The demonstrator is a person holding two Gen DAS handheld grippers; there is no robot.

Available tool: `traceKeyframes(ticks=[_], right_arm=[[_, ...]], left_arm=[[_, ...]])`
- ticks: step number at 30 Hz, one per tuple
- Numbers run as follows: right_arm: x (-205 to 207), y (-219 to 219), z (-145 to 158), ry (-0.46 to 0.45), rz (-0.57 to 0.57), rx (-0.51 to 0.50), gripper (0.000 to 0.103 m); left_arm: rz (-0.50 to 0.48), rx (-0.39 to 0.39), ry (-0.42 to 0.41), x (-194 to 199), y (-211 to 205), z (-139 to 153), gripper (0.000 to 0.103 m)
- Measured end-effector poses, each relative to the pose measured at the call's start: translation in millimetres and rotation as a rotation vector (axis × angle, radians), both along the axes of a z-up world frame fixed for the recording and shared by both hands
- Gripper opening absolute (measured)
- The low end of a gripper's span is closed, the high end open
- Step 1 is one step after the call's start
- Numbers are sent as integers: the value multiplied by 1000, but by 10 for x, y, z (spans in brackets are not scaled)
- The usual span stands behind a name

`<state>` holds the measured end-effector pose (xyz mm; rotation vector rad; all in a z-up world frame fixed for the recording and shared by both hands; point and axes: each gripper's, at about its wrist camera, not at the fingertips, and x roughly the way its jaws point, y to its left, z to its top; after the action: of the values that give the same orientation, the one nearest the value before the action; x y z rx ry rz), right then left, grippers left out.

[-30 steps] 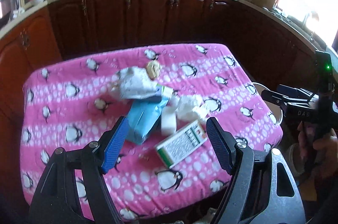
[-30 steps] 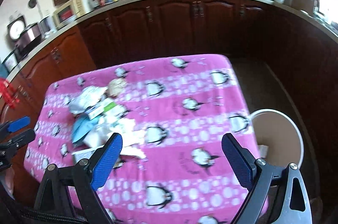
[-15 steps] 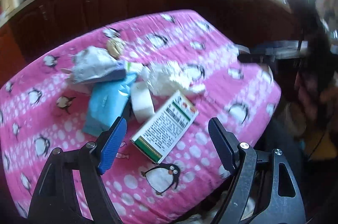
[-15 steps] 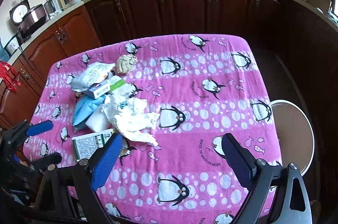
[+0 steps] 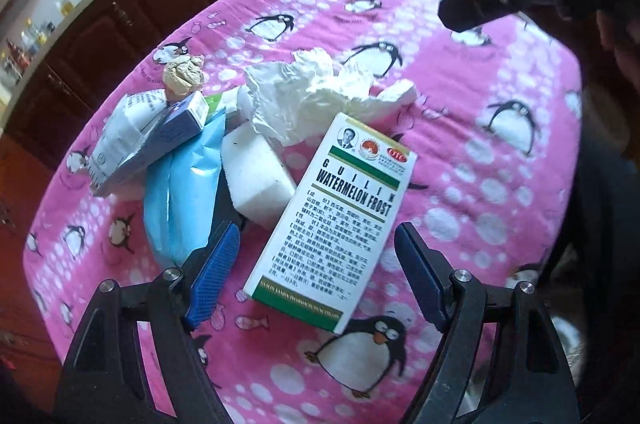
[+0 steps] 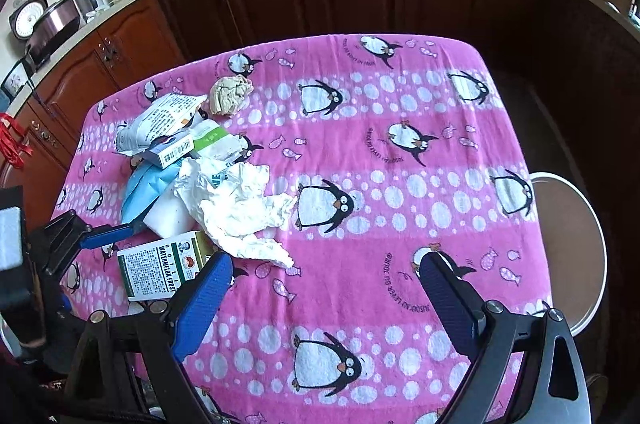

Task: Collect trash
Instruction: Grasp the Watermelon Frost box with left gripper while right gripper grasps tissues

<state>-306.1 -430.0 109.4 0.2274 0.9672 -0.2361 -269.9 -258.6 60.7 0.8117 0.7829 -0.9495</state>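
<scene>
While both claws gape empty, the medicine box (image 5: 332, 220) lies flat between the left claw (image 5: 316, 268) pads, lengthwise.

Counted ahead of the fingers: one green-and-white medicine box (image 5: 332, 220), one white foam block (image 5: 256, 179), one blue packet (image 5: 180, 191), one crumpled white tissue (image 5: 316, 95), one beige paper ball (image 5: 184, 75), one small blue-and-white carton (image 6: 170, 149), one printed white pouch (image 6: 160, 121), one green-striped wrapper (image 6: 214, 141).
</scene>
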Motion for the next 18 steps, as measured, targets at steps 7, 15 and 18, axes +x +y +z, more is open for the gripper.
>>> traceKeyframes(ticks=[7, 15, 18], right_arm=[[326, 75, -163, 34, 66, 17, 93], [914, 221, -524, 113, 191, 124, 76], [1020, 261, -684, 129, 217, 214, 49]], left_arm=[[56, -46, 135, 128, 69, -11, 57], [206, -138, 276, 248, 422, 138, 53], [243, -176, 284, 251, 477, 236, 52]])
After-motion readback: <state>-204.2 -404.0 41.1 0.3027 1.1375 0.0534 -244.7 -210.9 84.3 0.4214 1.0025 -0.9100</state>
